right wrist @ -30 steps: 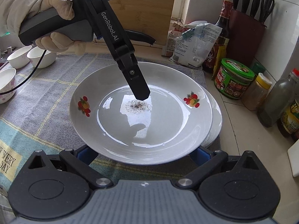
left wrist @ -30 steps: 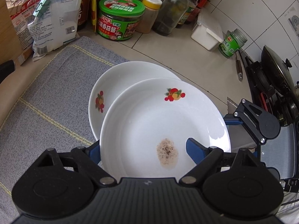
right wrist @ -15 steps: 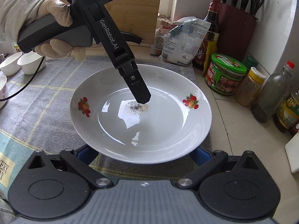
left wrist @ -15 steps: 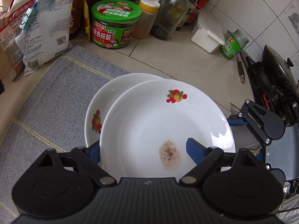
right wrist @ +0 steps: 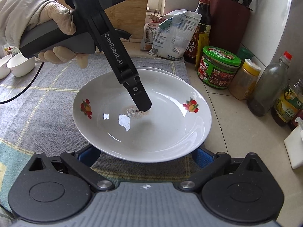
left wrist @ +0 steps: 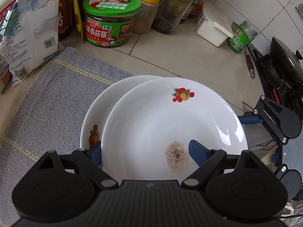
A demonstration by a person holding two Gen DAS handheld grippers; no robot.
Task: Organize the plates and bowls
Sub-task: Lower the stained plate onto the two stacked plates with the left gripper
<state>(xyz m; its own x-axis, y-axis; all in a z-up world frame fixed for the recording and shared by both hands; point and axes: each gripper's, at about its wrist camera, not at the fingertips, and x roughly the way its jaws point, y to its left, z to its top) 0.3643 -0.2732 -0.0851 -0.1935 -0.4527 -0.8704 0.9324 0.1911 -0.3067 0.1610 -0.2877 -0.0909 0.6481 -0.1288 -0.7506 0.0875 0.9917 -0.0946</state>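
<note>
The left claw (left wrist: 145,149) is clamped on the near wall of the upper plate (left wrist: 170,117). One blue finger presses inside the dish beside a brown speckled stain (left wrist: 177,156), and the other sits outside, under the rim. The plate therefore hangs out ahead of this claw from a single off-centre pinch. The lower plate (left wrist: 98,117), of the same fruit pattern, lies on the grey cloth (left wrist: 56,98) ahead of the claw and a little to its left, partly covered by the held one. The right claw (right wrist: 148,154) stands wide, gripping nothing. Its two fingers are spread beneath the plate's near rim as seen from that side, though I cannot tell whether they touch it. The step looks like nesting the held plate onto its twin. To do that well, the gloved hand (right wrist: 56,28) should carry the plate leftward until the two rims line up. It should then lower the plate level, so the far edge does not strike first and chip. Glazed china is slick, so the pinch should hold firm until the plate bears on the lower one. The right claw can steady the opposite rim, or clear out so its fingers are not trapped between the plates. The green-lidded jar (left wrist: 111,19), well ahead, leaves room.
</note>
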